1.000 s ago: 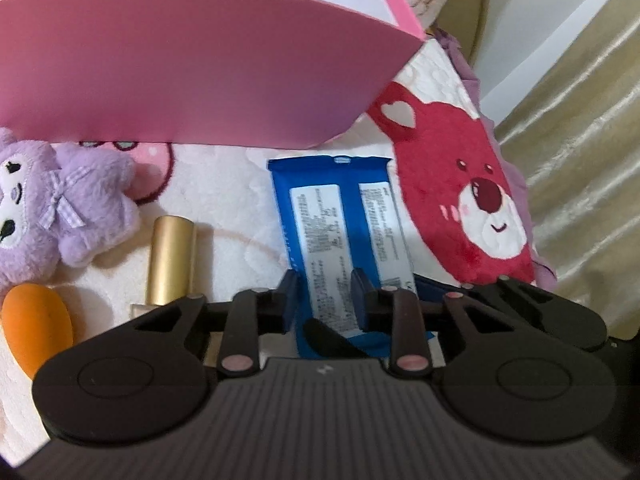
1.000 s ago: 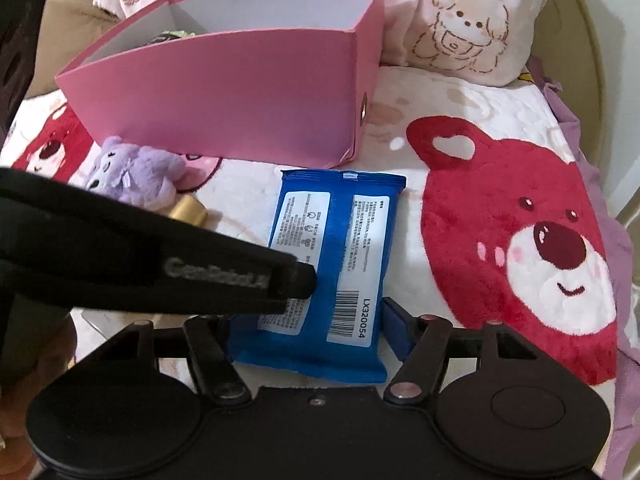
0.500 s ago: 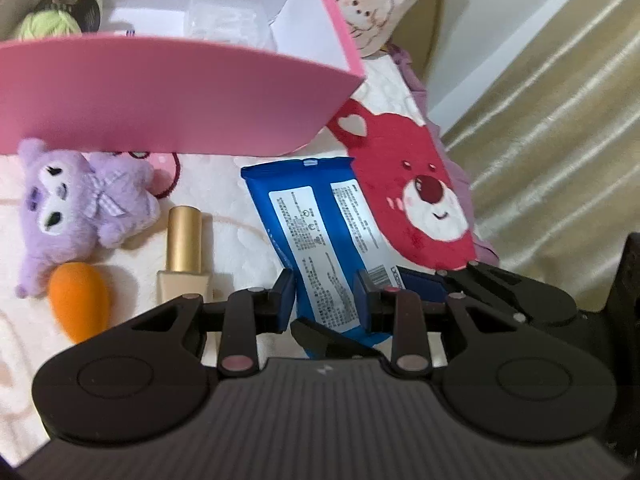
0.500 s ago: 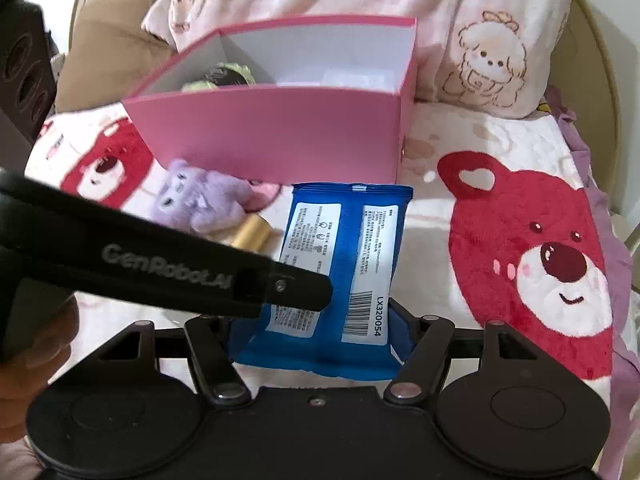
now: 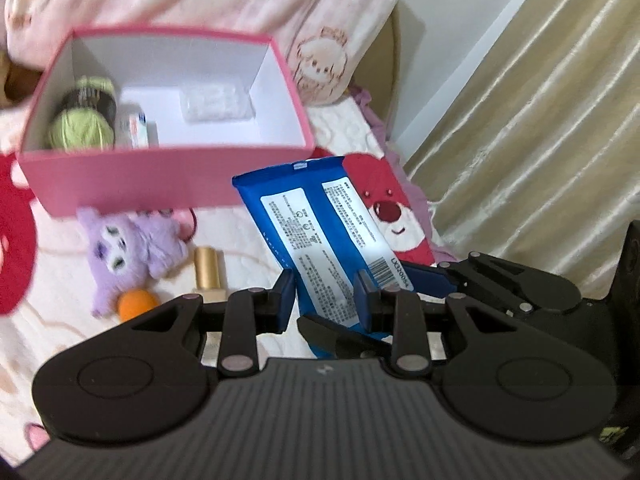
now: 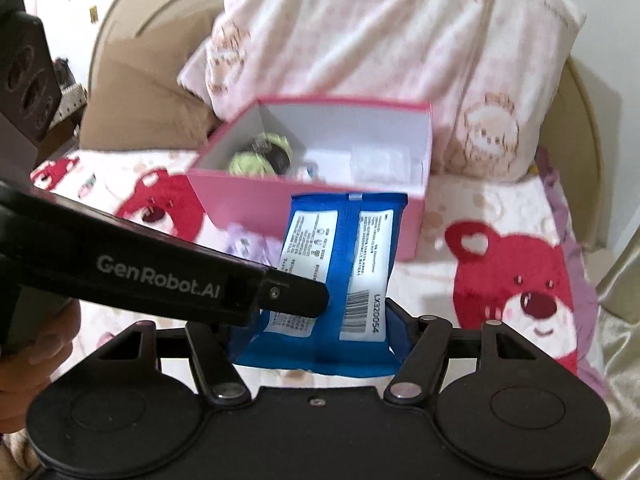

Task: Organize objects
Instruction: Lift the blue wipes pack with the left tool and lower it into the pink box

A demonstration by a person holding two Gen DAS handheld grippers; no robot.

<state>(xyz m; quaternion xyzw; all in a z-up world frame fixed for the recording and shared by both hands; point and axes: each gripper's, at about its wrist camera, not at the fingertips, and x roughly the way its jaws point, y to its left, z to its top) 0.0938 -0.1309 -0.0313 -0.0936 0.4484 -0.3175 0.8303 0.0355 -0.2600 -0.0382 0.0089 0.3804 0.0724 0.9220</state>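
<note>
Quick status from my end, running this remotely: right up close, my right gripper [image 6: 316, 336] has its jaws spread fairly wide and closed across the width of the blue wipes pack [image 6: 340, 264], one pad on each side edge, so that's a proper hold. The left gripper [image 5: 326, 300] is pinched down almost as tight as it goes; in its own camera the pack's lower corner sits between the two pads, and from the right-hand view its finger lies across the pack's left side, so I'd say it's nipping the edge of the pack, though the exact contact is hard to make out. The pack is up off the bedspread [image 6: 472, 208], tilted with its far end pointing toward the box. Just past the grippers, lying on the bedspread and not yet sorted: a gold-capped bottle [image 5: 208, 268], an orange sponge [image 5: 138, 305] right beside it, and the purple plush toy [image 5: 132, 252] touching the sponge. Further out is the pink box [image 5: 160, 172], open-topped, already holding a ball of green yarn [image 5: 82, 128], a small white tube or carton [image 5: 134, 130] next to it, and a clear packet [image 5: 216, 102] toward the back. So I reckon roughly half done: three things in, one in the air, three to go. The box still has a bare patch on the right side, which looks like the obvious spot for the pack. Behind it all are the pillows [image 6: 380, 48].
</note>
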